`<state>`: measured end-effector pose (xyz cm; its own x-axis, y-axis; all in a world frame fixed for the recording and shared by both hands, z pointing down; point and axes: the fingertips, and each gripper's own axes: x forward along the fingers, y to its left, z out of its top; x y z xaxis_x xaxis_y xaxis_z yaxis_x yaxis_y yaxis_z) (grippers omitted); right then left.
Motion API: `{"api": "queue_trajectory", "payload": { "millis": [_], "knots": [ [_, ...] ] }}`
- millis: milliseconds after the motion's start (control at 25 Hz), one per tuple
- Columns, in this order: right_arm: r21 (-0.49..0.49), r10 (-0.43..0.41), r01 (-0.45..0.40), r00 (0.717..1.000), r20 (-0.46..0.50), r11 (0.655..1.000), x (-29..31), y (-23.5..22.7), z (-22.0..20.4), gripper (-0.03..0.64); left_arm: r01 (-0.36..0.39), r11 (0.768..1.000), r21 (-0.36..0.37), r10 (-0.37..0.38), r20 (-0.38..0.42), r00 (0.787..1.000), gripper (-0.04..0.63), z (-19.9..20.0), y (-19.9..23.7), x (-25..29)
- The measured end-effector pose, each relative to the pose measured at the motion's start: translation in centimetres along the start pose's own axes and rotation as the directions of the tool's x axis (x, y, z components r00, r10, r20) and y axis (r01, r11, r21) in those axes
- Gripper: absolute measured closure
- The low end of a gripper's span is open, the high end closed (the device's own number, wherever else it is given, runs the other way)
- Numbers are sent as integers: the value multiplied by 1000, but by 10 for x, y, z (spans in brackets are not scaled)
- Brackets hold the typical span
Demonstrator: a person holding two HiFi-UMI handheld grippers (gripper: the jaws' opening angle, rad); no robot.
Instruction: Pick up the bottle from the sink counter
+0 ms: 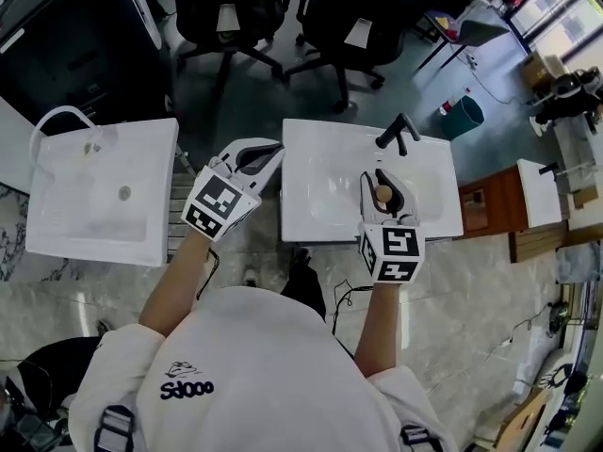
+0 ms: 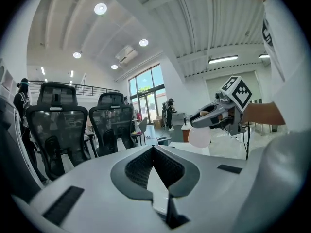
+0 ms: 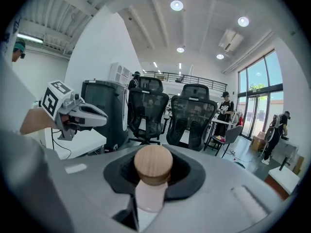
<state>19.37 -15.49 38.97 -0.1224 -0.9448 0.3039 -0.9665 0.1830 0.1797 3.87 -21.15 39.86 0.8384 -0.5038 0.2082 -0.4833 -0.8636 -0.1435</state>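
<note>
A pale pink bottle with a round wooden cap (image 1: 383,194) hangs upright in my right gripper (image 1: 383,186) above the right part of the white sink counter (image 1: 306,217). In the right gripper view the jaws clasp the bottle (image 3: 151,191) at its neck, just under the cap; my right gripper (image 3: 153,178) is shut on it. The left gripper view shows the bottle (image 2: 199,136) dangling below the right gripper (image 2: 214,116), off any surface. My left gripper (image 1: 267,153) hovers at the counter's left edge, its jaws together and empty, as the left gripper view (image 2: 153,152) confirms.
A black faucet (image 1: 398,135) stands at the back of the sink. A second white sink (image 1: 104,191) lies to the left. Black office chairs (image 1: 226,8) stand behind, with a teal bin (image 1: 464,116) and a brown cabinet (image 1: 490,205) at the right.
</note>
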Motion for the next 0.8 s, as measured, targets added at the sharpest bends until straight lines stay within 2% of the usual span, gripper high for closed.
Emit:
{"api": "queue_trajectory", "payload": {
  "millis": [560,800],
  "knots": [
    [-33,-27,29,997,66,999,-42,9,31,522,64,996,68,-70,85,994,589,41,-25,-5],
    [-44,-15,19,997,80,999,-49,14,40,522,92,991,95,-101,97,990,589,50,-33,-7]
  ]
}}
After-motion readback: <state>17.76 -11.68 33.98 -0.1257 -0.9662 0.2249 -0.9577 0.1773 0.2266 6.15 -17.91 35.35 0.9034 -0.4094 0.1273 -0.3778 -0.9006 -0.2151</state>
